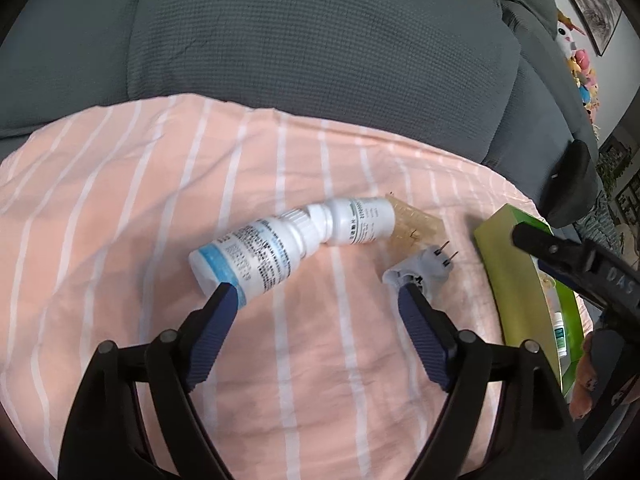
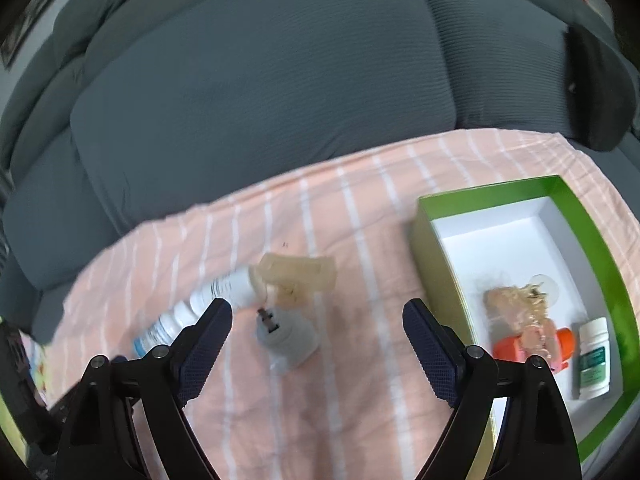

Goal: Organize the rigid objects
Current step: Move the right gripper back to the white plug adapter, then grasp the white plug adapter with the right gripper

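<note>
Two white bottles lie end to end on a pink striped cloth [image 1: 120, 216]: a larger one with a blue band [image 1: 248, 256] and a smaller one [image 1: 360, 220]. Behind them sits a clear yellowish plastic piece [image 1: 416, 224], and a grey plug adapter [image 1: 424, 268] lies to the right. My left gripper [image 1: 316, 296] is open, its left fingertip at the large bottle's base, its right one by the adapter. My right gripper [image 2: 318, 312] is open above the adapter [image 2: 288, 340], holding nothing. The green box [image 2: 428, 248] at the right holds a white bottle [image 2: 594, 356], an orange item [image 2: 516, 350] and a doll-like thing [image 2: 520, 308].
Grey sofa cushions [image 1: 312, 32] rise behind the cloth. A black armrest pad [image 1: 572, 184] stands at the far right. The other gripper [image 1: 580, 256] reaches over the green box [image 1: 516, 280] in the left wrist view. Soft toys [image 1: 580, 68] and a framed picture [image 1: 592, 4] are far off.
</note>
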Tool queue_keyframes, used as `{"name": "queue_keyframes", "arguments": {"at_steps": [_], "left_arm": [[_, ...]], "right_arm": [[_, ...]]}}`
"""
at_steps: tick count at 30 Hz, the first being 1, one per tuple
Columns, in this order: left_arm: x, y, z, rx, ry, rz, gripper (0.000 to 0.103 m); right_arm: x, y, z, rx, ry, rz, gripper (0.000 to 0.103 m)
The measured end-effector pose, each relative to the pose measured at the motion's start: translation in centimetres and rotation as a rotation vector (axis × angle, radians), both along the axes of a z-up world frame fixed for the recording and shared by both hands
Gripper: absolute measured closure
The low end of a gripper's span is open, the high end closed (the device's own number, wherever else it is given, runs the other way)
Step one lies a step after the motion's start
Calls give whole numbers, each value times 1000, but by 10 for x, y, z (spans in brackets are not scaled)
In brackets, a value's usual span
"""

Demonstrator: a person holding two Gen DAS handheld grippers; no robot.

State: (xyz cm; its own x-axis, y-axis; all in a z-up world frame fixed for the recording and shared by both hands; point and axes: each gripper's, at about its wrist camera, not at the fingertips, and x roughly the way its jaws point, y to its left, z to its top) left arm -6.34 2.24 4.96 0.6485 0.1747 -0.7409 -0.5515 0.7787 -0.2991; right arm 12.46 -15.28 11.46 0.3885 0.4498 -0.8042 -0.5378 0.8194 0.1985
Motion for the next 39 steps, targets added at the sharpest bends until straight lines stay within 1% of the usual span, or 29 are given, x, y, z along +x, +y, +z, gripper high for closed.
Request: {"name": "queue_keyframes", "arguments": {"at_steps": [6, 10, 14, 16, 19, 24, 26, 27, 28, 31, 35, 36, 39], "left_arm": [[-4, 10, -3, -36, 20, 31, 21], [-8, 18, -5, -63, 38, 59, 21], [-11, 20, -7, -80, 56, 77, 21], [-11, 21, -7, -85, 55, 82, 21], [-11, 22, -9, -103, 57, 84, 21], [-9, 21, -17, -121, 70, 79, 21], [-8, 19, -21, -126, 64, 77, 21], [-8, 19, -22, -128, 64, 78, 21], [-7, 16, -26, -133, 65, 75, 21], [-4, 9, -33, -157, 65, 47, 21], [6, -1, -42, -202, 57, -8, 21], [8, -4, -45, -216, 60, -20, 21], [15, -12, -54, -251, 76, -53, 21]], "right_arm": [[-8, 30, -25, -81, 36, 78, 15], [-12, 46, -39, -126, 44, 114, 15], [-7, 55, -50, -117, 95, 136, 15], [-5, 55, -53, -105, 119, 154, 20], [1, 57, -59, -103, 146, 147, 20], [16, 69, -77, -153, 172, 160, 22], [20, 72, -89, -178, 207, 167, 35], [22, 72, -95, -177, 240, 172, 42], [23, 72, -97, -171, 254, 169, 45], [24, 71, -94, -149, 273, 170, 45], [14, 72, -93, -112, 346, 206, 51], [11, 73, -93, -101, 360, 219, 55], [0, 79, -94, -68, 432, 270, 58]]}}
